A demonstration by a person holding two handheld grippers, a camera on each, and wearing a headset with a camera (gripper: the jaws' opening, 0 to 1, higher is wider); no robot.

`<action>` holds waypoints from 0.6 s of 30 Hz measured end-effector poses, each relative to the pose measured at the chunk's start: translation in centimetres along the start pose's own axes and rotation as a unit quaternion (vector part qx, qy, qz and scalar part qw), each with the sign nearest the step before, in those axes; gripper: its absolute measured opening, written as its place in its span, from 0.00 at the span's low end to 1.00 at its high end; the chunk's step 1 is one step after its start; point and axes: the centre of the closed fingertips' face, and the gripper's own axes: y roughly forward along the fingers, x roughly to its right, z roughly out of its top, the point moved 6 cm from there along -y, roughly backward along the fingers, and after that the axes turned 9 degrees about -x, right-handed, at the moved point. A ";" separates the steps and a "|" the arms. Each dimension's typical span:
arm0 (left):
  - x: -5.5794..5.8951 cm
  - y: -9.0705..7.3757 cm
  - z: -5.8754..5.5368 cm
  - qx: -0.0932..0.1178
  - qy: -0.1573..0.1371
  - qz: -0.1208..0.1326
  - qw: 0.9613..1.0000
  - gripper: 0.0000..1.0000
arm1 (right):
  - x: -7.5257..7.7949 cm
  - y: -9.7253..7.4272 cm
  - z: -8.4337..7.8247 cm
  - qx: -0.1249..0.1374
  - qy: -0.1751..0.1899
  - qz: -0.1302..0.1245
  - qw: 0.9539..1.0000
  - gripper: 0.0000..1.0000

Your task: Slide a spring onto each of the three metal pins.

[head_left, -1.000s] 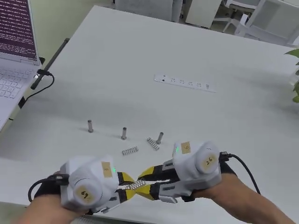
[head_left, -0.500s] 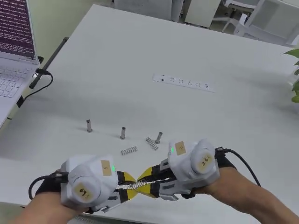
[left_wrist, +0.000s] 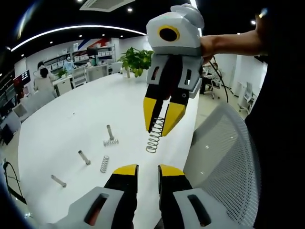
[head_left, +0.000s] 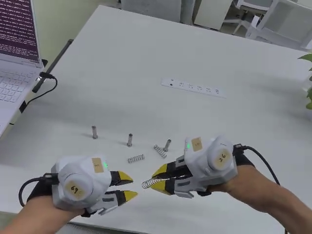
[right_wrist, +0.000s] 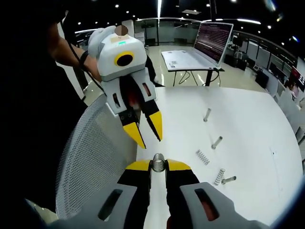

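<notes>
My right gripper is pinching one end of a thin, curly wire spring. The spring is sticking out at 9 o'clock from the yellow tips. My left gripper is holding nothing and its jaws are apart. Half a second ago it was pinching this spring too. On the smooth white table, at 12 o'clock from my grippers, three short shiny posts are standing: left pin, middle pin and right pin. A second spring is lying beside the right pin, and a third spring is lying at the middle pin's 5 o'clock.
</notes>
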 end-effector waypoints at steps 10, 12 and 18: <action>-2.4 -1.2 -1.2 0.026 -0.066 0.035 0.997 0.15 | 2.3 -0.7 -0.7 -0.025 0.001 -0.018 1.000 0.09; -2.9 -1.4 -1.5 0.033 -0.082 0.041 0.995 0.17 | 2.9 -0.8 -0.8 -0.031 0.000 -0.022 0.999 0.09; -3.7 -1.7 -2.6 0.030 -0.101 0.057 0.993 0.20 | 4.6 -0.9 -0.5 -0.041 -0.004 -0.027 0.999 0.09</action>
